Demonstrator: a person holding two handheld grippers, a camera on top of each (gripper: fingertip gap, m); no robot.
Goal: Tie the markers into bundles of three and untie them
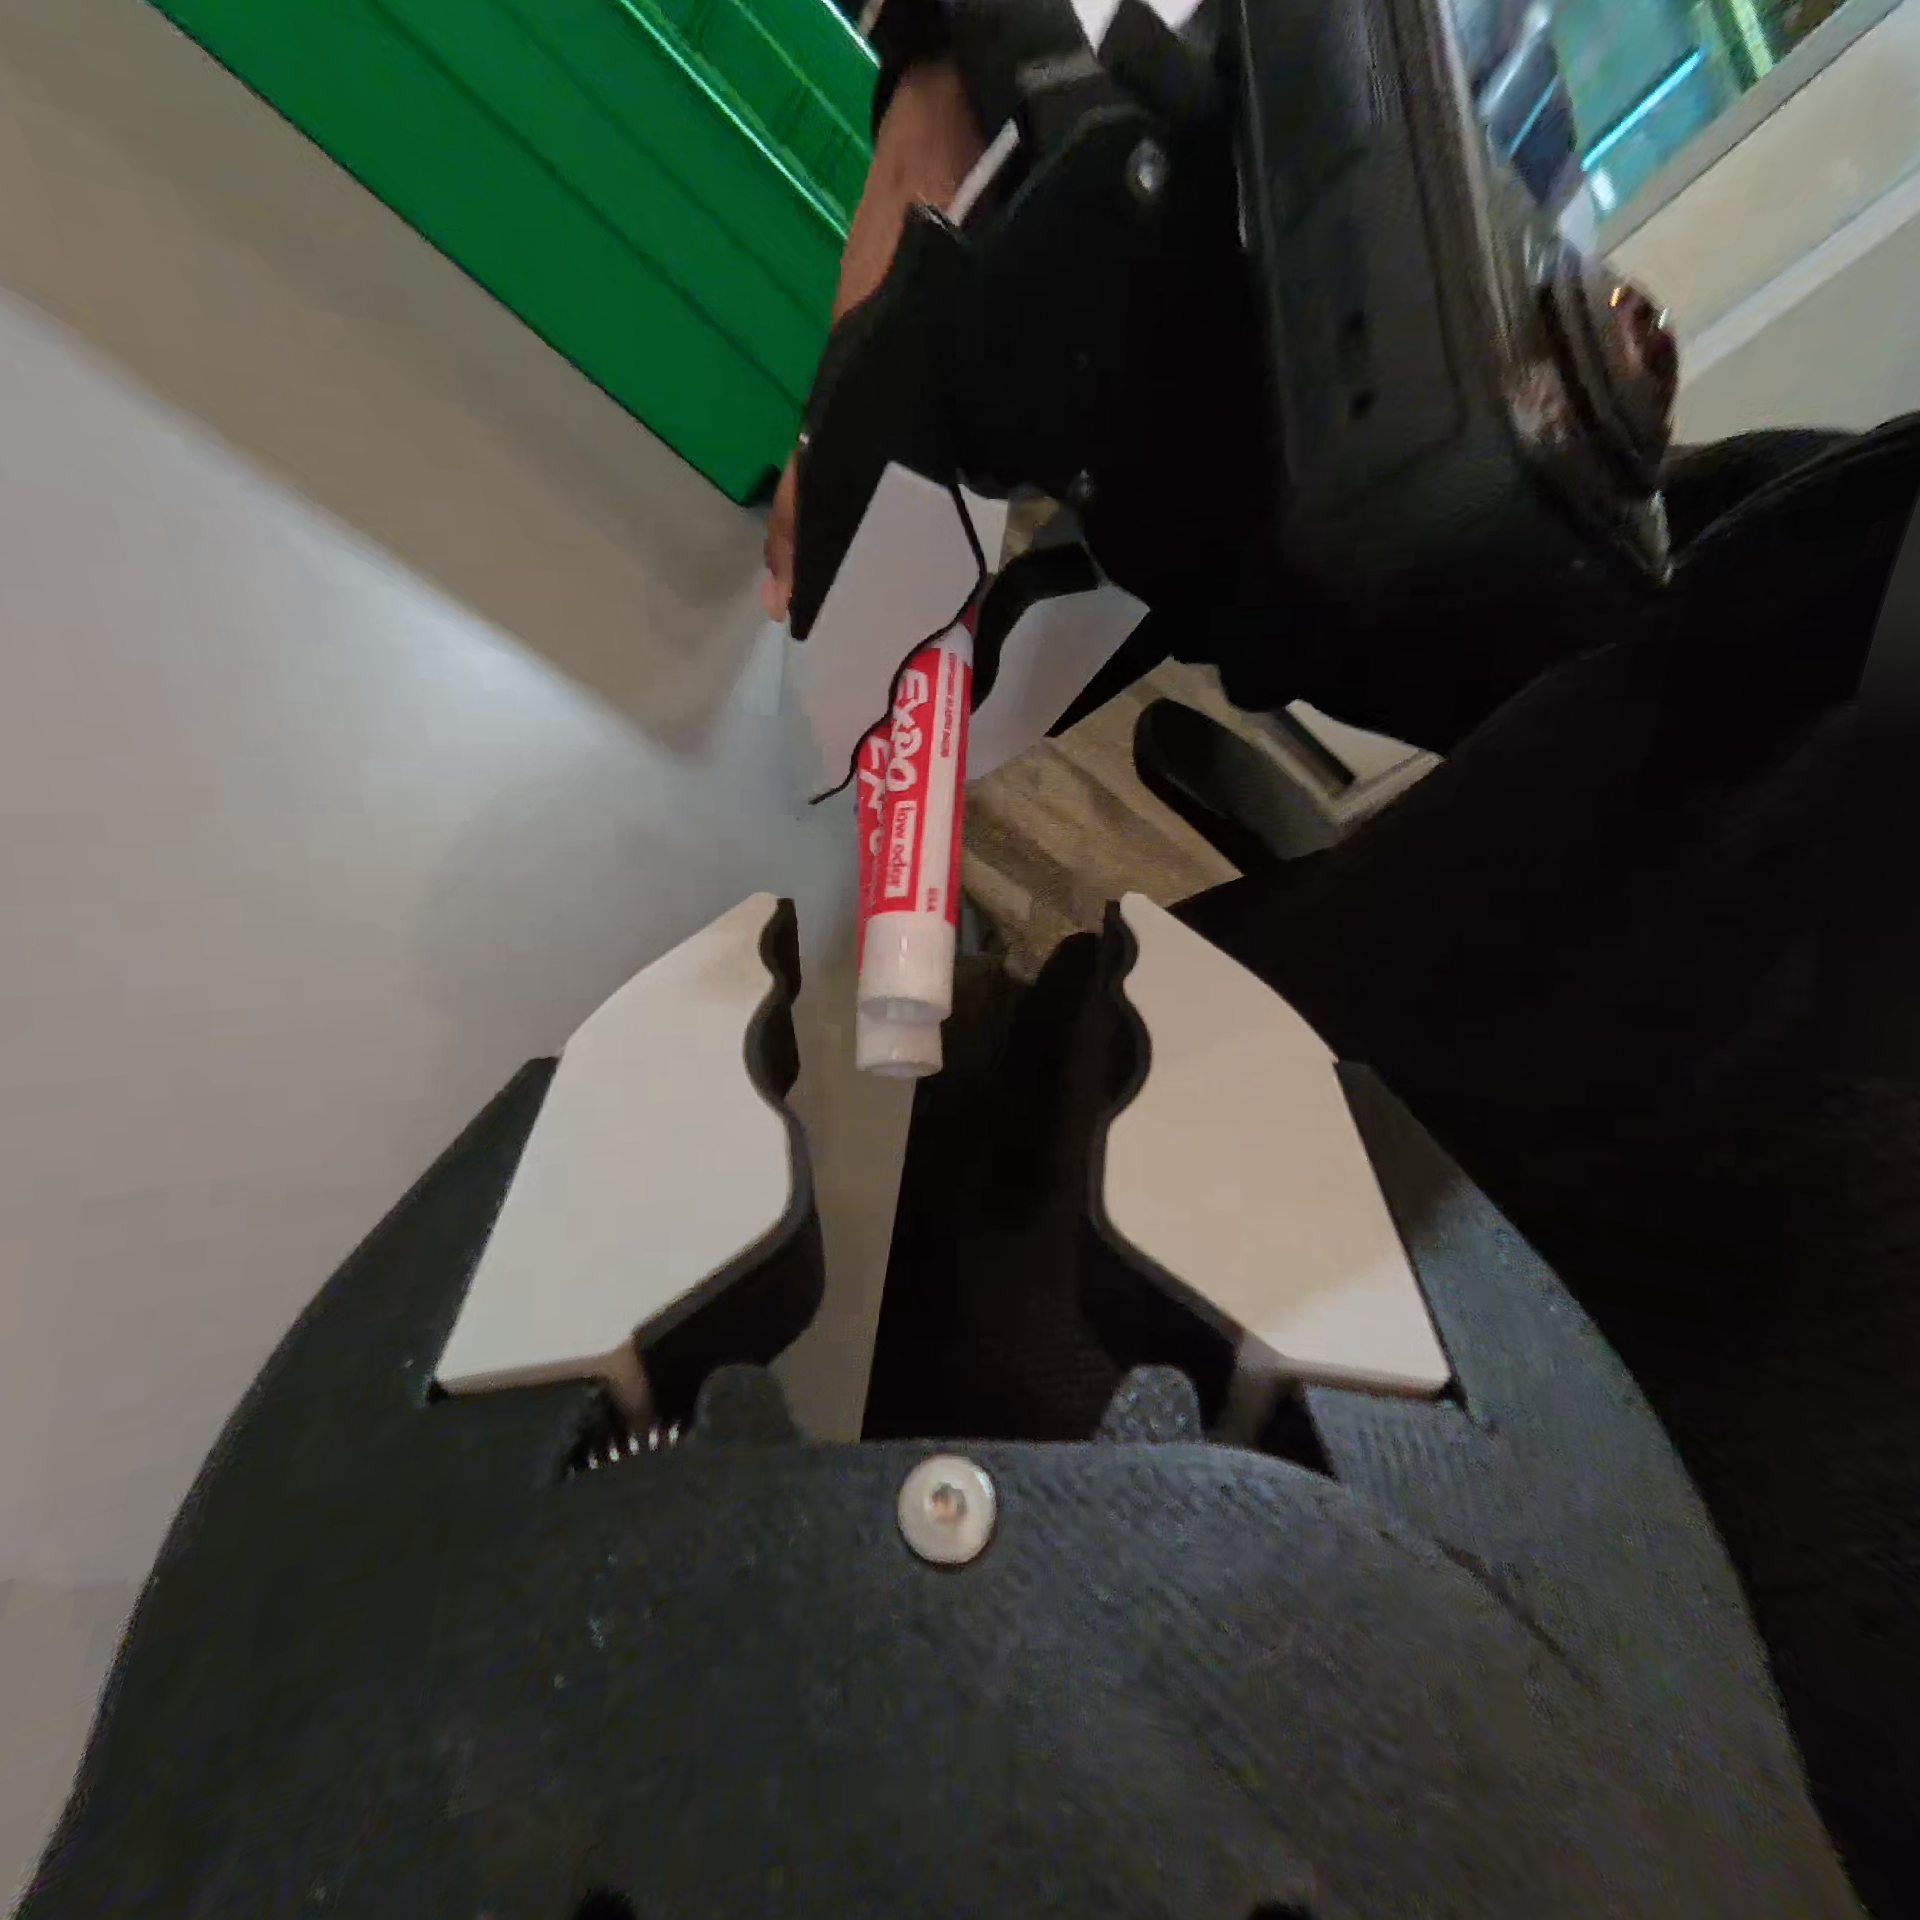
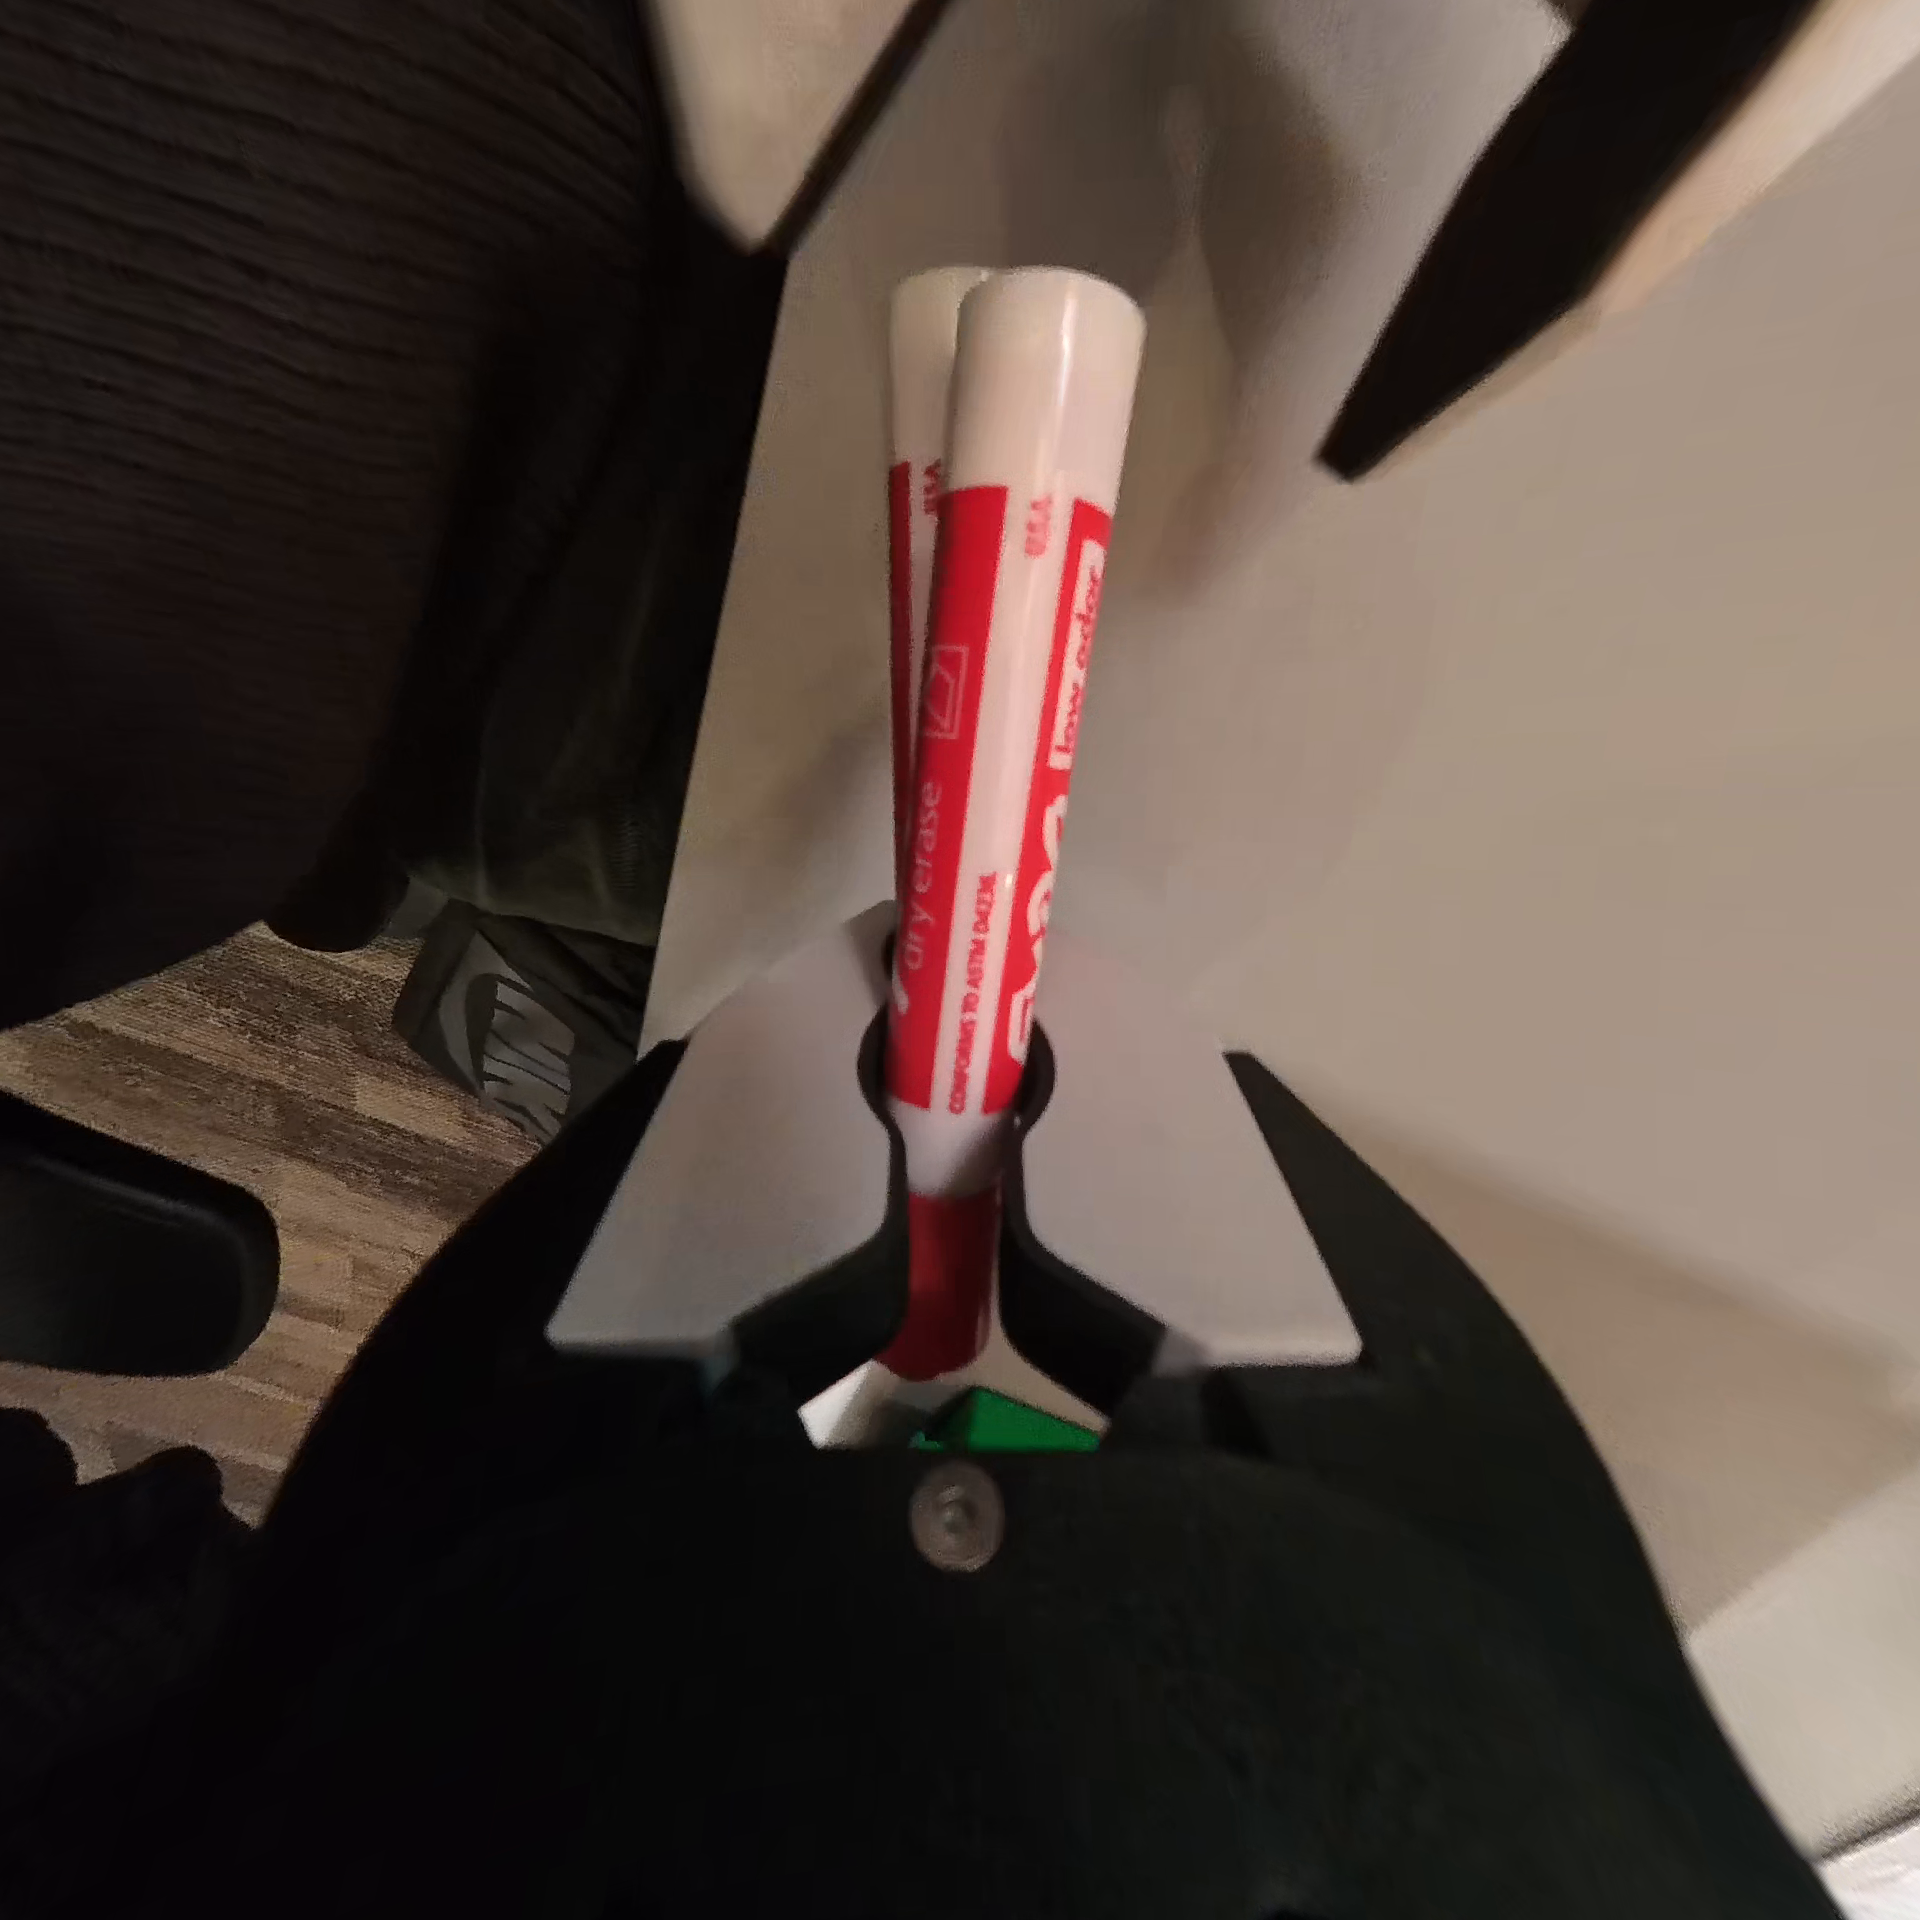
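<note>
Where the left claw (image 1: pixel 951 935) fills the bottom of its own view, its two white-padded fingers (image 1: pixel 665 1164) stand wide apart and grip nothing. The blunt white end of a red-and-white marker (image 1: pixel 909 831) dips into the gap near their tips and seems to touch neither pad. From where I stand the marker hangs nearly straight down, cap end uppermost, and a thin black thread (image 1: pixel 883 727) curls across its printed barrel. Just above, the right claw (image 1: pixel 904 644) is clamped on the marker's upper part, with a person's hand (image 1: pixel 883 208) on the black handle behind it. Seen from the right wrist, the right claw (image 2: pixel 961 935) is closed tight round the marker (image 2: pixel 997 623) low on its red label. The red cap (image 2: pixel 940 1278) sits back in the throat between the fingers, and the long white barrel juts forward; blur doubles its outline. Beyond that white end the left claw (image 2: pixel 1091 239) shows as two spread fingers, one to either side of the marker's tip. Both claws are held above the edge of a pale table (image 1: pixel 260 831). A green box (image 1: pixel 582 208) rests farther back on it. Off the table's edge lie a patch of striped carpet floor (image 2: pixel 260 1039) and something dark I cannot make out.
</note>
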